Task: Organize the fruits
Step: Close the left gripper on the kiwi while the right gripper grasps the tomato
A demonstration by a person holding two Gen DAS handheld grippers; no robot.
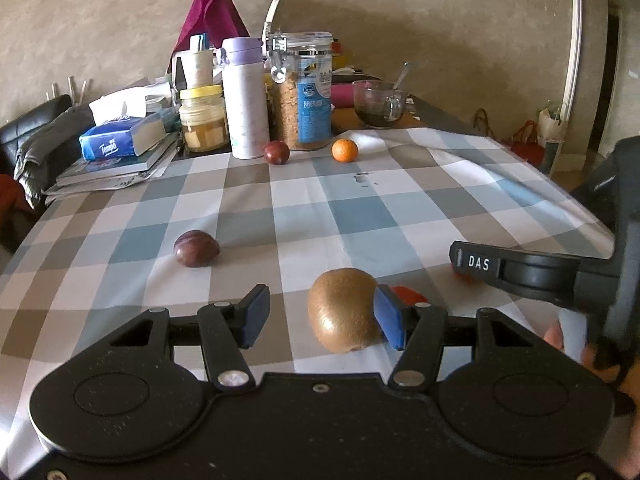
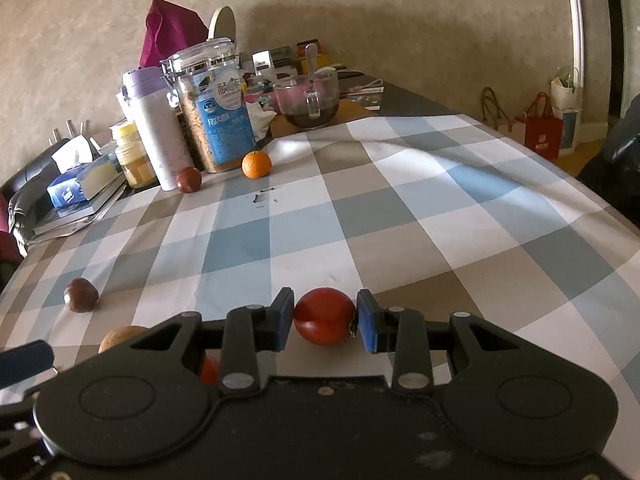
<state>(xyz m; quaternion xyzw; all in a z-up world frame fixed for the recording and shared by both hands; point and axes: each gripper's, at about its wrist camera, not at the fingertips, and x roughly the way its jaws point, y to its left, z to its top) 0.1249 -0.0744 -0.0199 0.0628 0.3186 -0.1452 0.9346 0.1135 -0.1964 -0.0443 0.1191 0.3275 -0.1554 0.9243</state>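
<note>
Near left, the left gripper (image 1: 320, 316) stands wide apart, its right pad touching a kiwi (image 1: 343, 310) on the table (image 1: 400, 208). Right of it, the right gripper (image 2: 325, 320) brackets a tomato (image 2: 324, 316), pads apparently touching. I judge a gathering step; next, lift the tomato.

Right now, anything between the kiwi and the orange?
No. In the left wrist view only bare checked cloth lies between kiwi and orange.

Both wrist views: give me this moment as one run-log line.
left gripper: open, kiwi against one pad | right gripper: red tomato between pads, grip unclear | far: orange
</note>
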